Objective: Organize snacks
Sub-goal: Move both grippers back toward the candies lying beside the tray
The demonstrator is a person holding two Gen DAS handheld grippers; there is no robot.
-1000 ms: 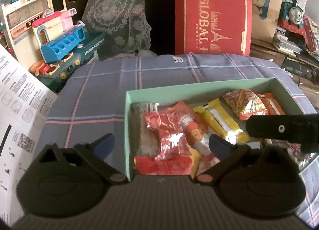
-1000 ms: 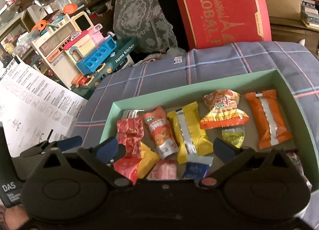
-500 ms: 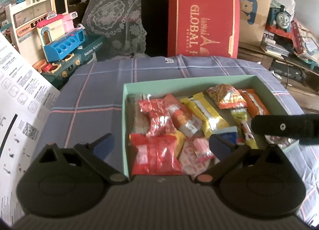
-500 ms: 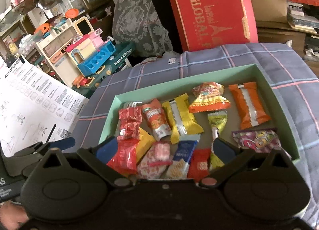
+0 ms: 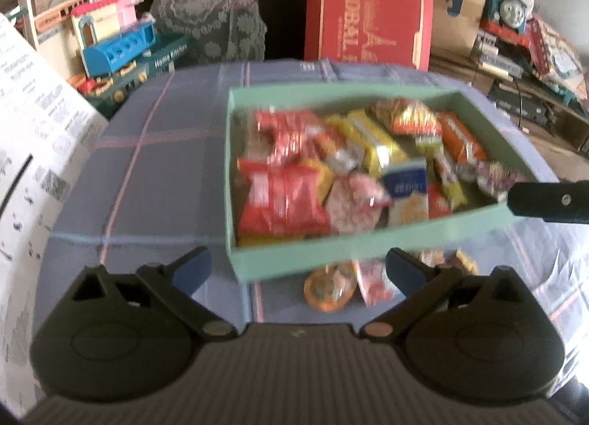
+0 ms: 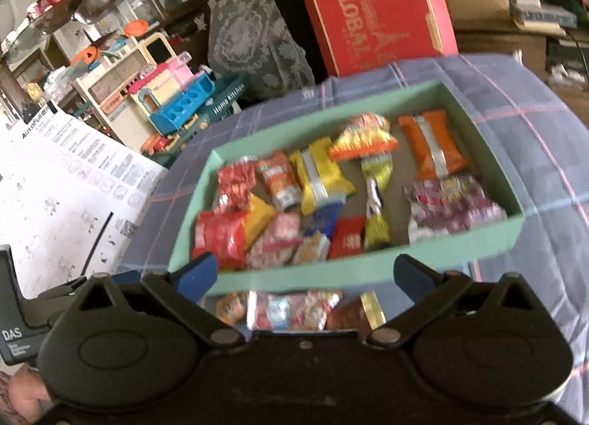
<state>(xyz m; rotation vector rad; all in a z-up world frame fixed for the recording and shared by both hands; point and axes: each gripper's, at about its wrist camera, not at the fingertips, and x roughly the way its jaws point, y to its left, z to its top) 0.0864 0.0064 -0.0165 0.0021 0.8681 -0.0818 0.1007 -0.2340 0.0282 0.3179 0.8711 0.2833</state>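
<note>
Both tongs hover low at the near edge of the surface (image 5: 158,167), which is draped in a blue plaid cloth. Left tongs (image 5: 298,270) released, nothing between the blue tips. Right tongs (image 6: 307,272) likewise spread wide and empty.

Green box (image 6: 368,270) sits mid-surface, long side toward the cameras, already well filled. Inside: red packs at the left end, yellow bar (image 6: 320,174) in the middle, orange bar (image 6: 432,145) toward the far right, a pink-purple pack (image 6: 452,208) at the near right corner, and more between them.

A few snacks are not yet boxed. They lie on the cloth just outside the box's near wall: an orange round packet (image 5: 329,289), a pink-white packet (image 6: 294,309), a brown-and-gold one (image 6: 359,311). Both views are blurred, so the exact count of loose pieces is hard to call; probably three or four.

Step in hand, as judged: filling is most of the way done, and the stragglers in front of the box remain to be picked up.

Next move calls for one pair of tongs to drop onto a loose packet, pinch it, lift it over the near wall and set it in a gap. The right tongs sit almost directly above the pink-white packet. Wrappers look slick and crinkly, so a grip across the body seems safer than one on a crimped end.
</note>
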